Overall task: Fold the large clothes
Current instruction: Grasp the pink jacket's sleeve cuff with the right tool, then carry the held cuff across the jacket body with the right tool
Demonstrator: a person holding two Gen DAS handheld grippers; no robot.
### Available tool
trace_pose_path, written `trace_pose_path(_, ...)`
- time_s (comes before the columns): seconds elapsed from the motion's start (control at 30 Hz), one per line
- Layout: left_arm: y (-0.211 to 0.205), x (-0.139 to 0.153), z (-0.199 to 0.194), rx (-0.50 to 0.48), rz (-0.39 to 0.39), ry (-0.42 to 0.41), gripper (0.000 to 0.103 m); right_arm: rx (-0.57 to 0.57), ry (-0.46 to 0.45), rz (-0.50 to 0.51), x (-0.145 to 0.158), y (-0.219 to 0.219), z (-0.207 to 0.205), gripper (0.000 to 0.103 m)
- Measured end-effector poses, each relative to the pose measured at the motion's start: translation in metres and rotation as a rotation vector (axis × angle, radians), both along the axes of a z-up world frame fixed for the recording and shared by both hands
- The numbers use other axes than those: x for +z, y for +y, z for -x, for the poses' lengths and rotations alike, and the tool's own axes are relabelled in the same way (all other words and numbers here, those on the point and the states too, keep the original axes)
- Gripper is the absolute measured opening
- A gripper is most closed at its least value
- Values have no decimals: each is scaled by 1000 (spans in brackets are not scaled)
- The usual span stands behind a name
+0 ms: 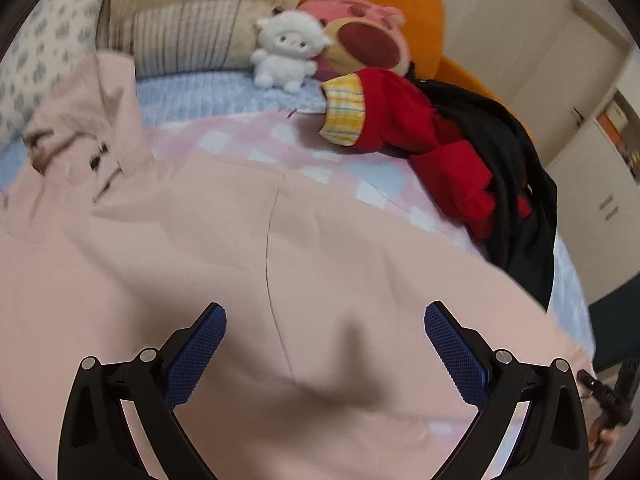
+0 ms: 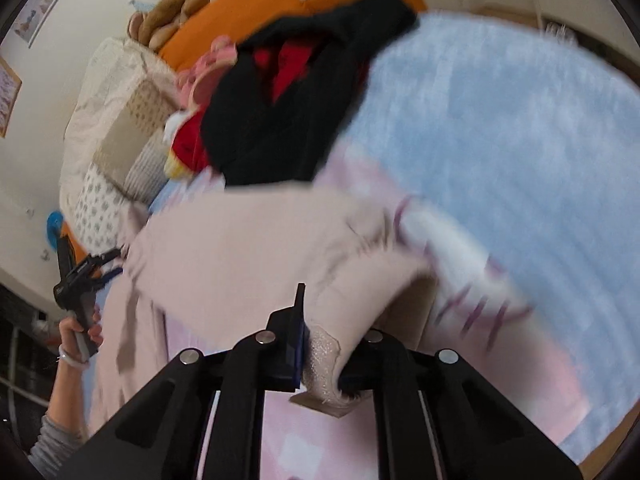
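A large pale pink garment (image 1: pixel 200 248) lies spread over the bed and fills the lower part of the left wrist view, a seam running down its middle. My left gripper (image 1: pixel 325 312) hovers just above it, open, with only flat cloth between its blue pads (image 1: pixel 196 356). In the right wrist view my right gripper (image 2: pixel 324 352) is shut on an edge of the pink garment (image 2: pixel 248 248), and the cloth drapes up and away from the jaws. The left gripper (image 2: pixel 86 276) also shows at that view's left edge, held in a hand.
A pile of red and black clothes (image 1: pixel 472 160) lies at the bed's far right. A white plush (image 1: pixel 286 50), a pink plush (image 1: pixel 360 32) and striped pillows (image 1: pixel 192 36) line the head end. Underneath are a pink checked blanket (image 1: pixel 280 140) and a blue bed cover (image 2: pixel 500 128).
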State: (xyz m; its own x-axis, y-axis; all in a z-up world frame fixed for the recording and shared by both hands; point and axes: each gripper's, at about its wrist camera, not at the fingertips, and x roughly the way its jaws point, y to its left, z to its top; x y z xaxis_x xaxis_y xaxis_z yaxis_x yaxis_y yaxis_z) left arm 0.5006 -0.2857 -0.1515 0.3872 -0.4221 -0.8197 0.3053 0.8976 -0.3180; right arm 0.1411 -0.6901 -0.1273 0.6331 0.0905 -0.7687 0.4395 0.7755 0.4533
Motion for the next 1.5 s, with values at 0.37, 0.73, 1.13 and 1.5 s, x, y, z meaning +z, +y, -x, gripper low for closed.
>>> trace_pose_path(0.37,-5,-46,-38,-3,217,267,40,62,-265,242,160,18,-76,7)
trace_pose_path(0.73,0,-83,-71,54,357,380,31,705,-515,73,215,214,-40,5)
trace_pose_path(1.13,19,-67,-69,14,274,313,32,1142,-258,-109,56,406,5,5)
trace_pose_path(1.5,63,-51,-56,31,302,235,49,1126,-166,67,-20,445,40,37)
